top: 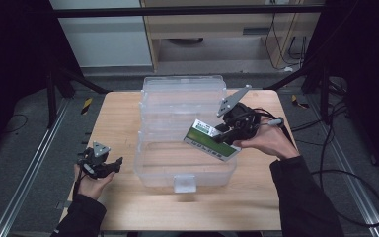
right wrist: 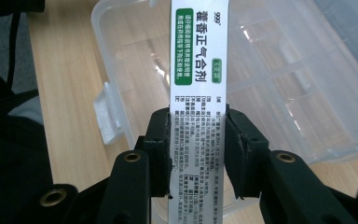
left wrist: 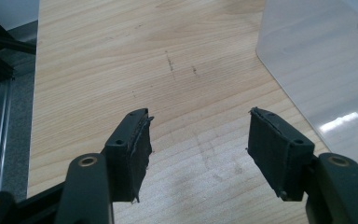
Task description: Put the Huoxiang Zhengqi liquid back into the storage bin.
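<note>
The right gripper (right wrist: 198, 144) clamps a medicine box (right wrist: 198, 70) above the clear bin (top: 185, 173) beneath it; the left gripper (left wrist: 198, 149) gapes wide, holding nothing, beside the bin.

Our left claw (left wrist: 198, 140) stands open over the desk (left wrist: 121, 60), its two black padded jaws well apart with bare, faintly scuffed wood between them. A clear plastic box (left wrist: 321, 70) sits just beside the right-hand jaw. A dark metal frame (left wrist: 0, 56) runs off the desk's left edge.
</note>
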A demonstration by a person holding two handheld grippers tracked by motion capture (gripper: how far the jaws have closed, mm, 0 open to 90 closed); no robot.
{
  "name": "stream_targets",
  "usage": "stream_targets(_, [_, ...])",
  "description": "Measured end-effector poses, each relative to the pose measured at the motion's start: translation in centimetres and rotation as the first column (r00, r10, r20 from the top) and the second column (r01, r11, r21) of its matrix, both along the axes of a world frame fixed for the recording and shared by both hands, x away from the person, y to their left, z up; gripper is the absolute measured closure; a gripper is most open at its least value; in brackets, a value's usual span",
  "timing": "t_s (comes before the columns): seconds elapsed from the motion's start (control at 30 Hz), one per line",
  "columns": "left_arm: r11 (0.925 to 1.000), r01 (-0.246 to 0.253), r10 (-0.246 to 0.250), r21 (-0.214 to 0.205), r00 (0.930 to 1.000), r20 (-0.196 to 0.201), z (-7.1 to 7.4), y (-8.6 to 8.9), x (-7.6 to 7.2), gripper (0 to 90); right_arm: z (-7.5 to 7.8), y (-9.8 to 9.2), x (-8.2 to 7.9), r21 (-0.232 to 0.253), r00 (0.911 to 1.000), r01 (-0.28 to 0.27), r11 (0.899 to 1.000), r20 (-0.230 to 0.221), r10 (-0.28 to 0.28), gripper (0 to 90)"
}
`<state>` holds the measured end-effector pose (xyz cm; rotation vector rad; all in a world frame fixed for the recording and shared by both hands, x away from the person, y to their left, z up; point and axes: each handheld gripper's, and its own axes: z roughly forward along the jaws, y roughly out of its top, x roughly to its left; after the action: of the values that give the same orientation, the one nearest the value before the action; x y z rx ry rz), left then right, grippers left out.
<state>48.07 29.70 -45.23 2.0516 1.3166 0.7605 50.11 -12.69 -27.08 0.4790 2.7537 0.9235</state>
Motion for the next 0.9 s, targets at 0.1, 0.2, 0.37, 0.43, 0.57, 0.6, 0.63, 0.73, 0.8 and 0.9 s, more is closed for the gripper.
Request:
stream_targets(0.1, [1.0, 0.002, -0.002, 0.002, 1.0, -0.005, -0.1, 0.0, 0.1, 38.6, -0.4, 0.5, 0.3, -0.033, 0.9995, -0.028, 0.999, -0.012, 0.028, 64.6])
stream_targets(0.2, [1.0, 0.0, 0.0, 0.001, 1.0, -0.005, -0.1, 0.1, 0.1, 38.6, -0.9, 0.9, 0.5, -0.045, 0.9982, -0.057, 0.997, -0.02, 0.056, 64.6])
stream_targets(0.37, [1.0, 0.0, 0.0, -0.002, 1.0, -0.001, 0.0, 0.1, 0.0, 38.6, -1.4, 1.1, 0.8, -0.066, 0.9947, -0.102, 0.993, -0.025, 0.1, 64.5])
stream_targets(0.43, [1.0, 0.0, 0.0, -0.002, 1.0, -0.002, 0.0, 0.1, 0.0, 38.5, -1.5, 1.2, 0.9, -0.08, 0.994, -0.107, 0.991, -0.026, 0.106, 64.5])
stream_targets(0.57, [1.0, -0.001, 0.001, -0.002, 1.0, -0.003, 0.0, 0.1, 0.0, 38.6, -1.9, 1.2, 1.2, -0.099, 0.9912, -0.131, 0.986, -0.035, 0.128, 64.5])
stream_targets(0.6, [1.0, -0.001, 0.001, -0.003, 1.0, -0.002, 0.0, 0.2, 0.0, 38.6, -2.0, 1.3, 1.2, -0.099, 0.9911, -0.132, 0.986, -0.033, 0.129, 64.5])
stream_targets(0.63, [1.0, -0.002, 0.002, -0.003, 1.0, -0.003, 0.0, 0.2, 0.0, 38.5, -2.1, 1.3, 1.2, -0.107, 0.9899, -0.141, 0.984, -0.033, 0.138, 64.5])
stream_targets(0.73, [1.0, -0.004, 0.004, -0.004, 1.0, -0.002, 0.0, 0.2, 0.0, 38.6, -2.5, 1.5, 1.3, -0.125, 0.9873, -0.156, 0.98, -0.046, 0.152, 64.5])
stream_targets(0.8, [1.0, -0.002, 0.002, -0.004, 1.0, -0.004, 0.0, 0.2, 0.0, 38.5, -2.7, 1.6, 1.3, -0.136, 0.9861, -0.164, 0.977, -0.047, 0.159, 64.5])
stream_targets(0.9, [1.0, 0.0, 0.0, -0.002, 1.0, -0.001, 0.0, 0.1, 0.0, 38.5, -3.0, 1.6, 1.5, -0.148, 0.9841, -0.175, 0.973, -0.054, 0.169, 64.5])
